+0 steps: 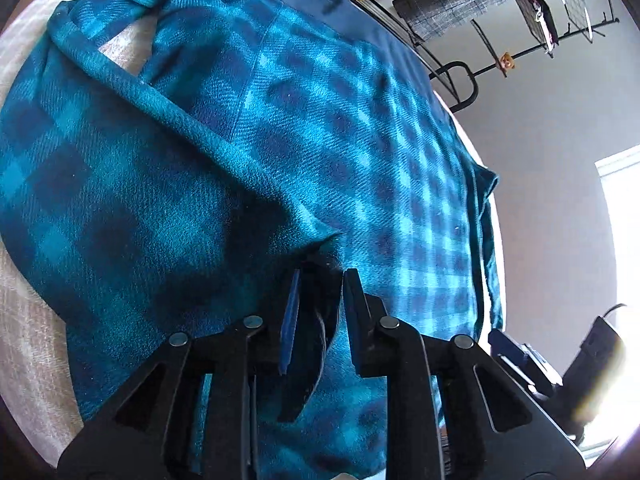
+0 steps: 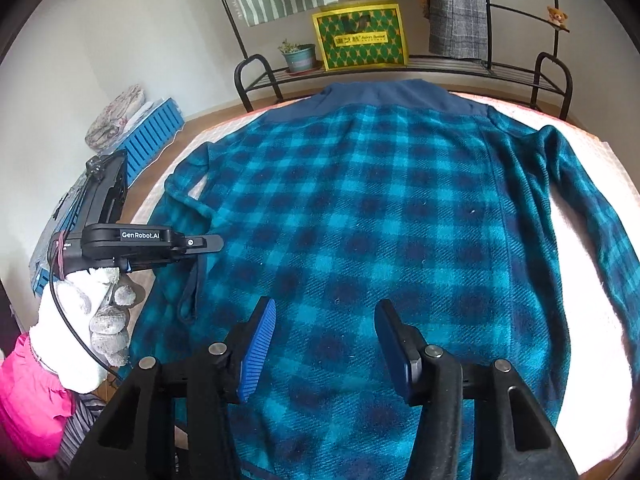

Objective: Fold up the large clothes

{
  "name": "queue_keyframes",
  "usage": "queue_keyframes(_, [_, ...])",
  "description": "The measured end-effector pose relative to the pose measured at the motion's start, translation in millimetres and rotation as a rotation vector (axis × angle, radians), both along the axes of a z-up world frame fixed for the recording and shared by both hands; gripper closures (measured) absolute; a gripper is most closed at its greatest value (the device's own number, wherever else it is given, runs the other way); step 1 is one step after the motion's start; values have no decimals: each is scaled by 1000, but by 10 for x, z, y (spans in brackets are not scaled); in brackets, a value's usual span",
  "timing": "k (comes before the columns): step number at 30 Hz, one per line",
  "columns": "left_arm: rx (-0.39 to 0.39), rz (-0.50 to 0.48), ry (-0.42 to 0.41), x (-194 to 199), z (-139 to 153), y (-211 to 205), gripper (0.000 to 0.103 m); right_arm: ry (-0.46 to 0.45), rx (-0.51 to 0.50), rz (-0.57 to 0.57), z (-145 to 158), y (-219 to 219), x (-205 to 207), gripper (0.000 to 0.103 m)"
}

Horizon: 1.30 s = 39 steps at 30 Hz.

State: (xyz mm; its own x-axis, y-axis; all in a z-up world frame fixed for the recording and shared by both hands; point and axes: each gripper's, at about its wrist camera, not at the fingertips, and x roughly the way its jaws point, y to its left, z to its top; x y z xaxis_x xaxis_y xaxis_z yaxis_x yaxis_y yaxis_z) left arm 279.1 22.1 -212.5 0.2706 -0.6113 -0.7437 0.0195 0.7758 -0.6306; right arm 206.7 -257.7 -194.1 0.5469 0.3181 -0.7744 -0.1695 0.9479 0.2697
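**Shirt laid flat, back up; left jaws slack around a fold, right jaws clear**

Your left gripper [image 1: 318,280] has its jaws a little apart with a dark fold of the shirt [image 2: 360,220] between them; the pads do not visibly press on it, so treat the cloth as loose, not held. A ridge of fabric runs up and away to the left from those tips. Your right gripper [image 2: 324,320] stands apart and empty above the lower back panel, nothing between the pads.

The shirt lies spread on the pale cover [image 2: 592,264], collar at the far end from your right gripper, one sleeve [image 2: 576,200] stretched along the right edge. Your left gripper sits at the shirt's opposite side edge, held in a gloved hand [image 2: 96,304].

Judgement: the fabric looks thick, soft and napped, so it should drape, drag on the cover and resist slipping. Take hold at a hem, side seam or cuff, pinching doubled cloth, rather than the flat middle, where the pads would likely skate over it.
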Motion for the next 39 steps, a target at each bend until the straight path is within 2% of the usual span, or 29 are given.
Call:
queue_keyframes(2, [-33,-1,-49,-54,202,125,83,37,29,27,-44,106,87,47])
queue_keyframes(4, [-7,19,-121,-111,424,308,78,57,54,58,-75,239,171,44])
queue_keyframes(6, [35,66,-178,-170,571,525,78,62,54,86,-114,388,252,38])
queue_keyframes(8, [65,114,-199,-216,603,748,78,79,41,84,-191,512,362,31])
queue_keyframes(10, [59,165,-177,-233,540,979,78,121,58,62,-299,596,476,31])
queue_keyframes(13, [16,237,-100,-207,351,1261,78,177,97,31,-439,692,620,31])
queue_keyframes(16, [32,270,-87,-196,287,1426,78,201,78,13,-556,812,715,32])
queue_keyframes(20, [37,286,-109,-241,333,1552,78,237,66,3,-695,948,788,45])
queue_keyframes(23, [32,300,-107,-219,322,1583,78,210,13,2,-682,1052,785,50])
queue_keyframes(25, [31,306,-104,-199,311,1579,78,206,-6,11,-685,1111,792,67])
queue_keyframes(26, [35,309,-106,-194,314,1584,78,206,-9,12,-687,1135,787,68])
queue_keyframes(28, [45,313,-112,-180,329,1571,78,202,-13,21,-691,1180,782,82])
queue_keyframes(31, [43,323,-114,-176,341,1600,78,190,-25,35,-699,1247,743,94])
queue_keyframes(34, [44,341,-111,-180,329,1652,78,174,-23,45,-674,1282,702,101])
queue_keyframes(39, [49,363,-101,-184,291,1735,78,147,-5,48,-592,1298,641,102])
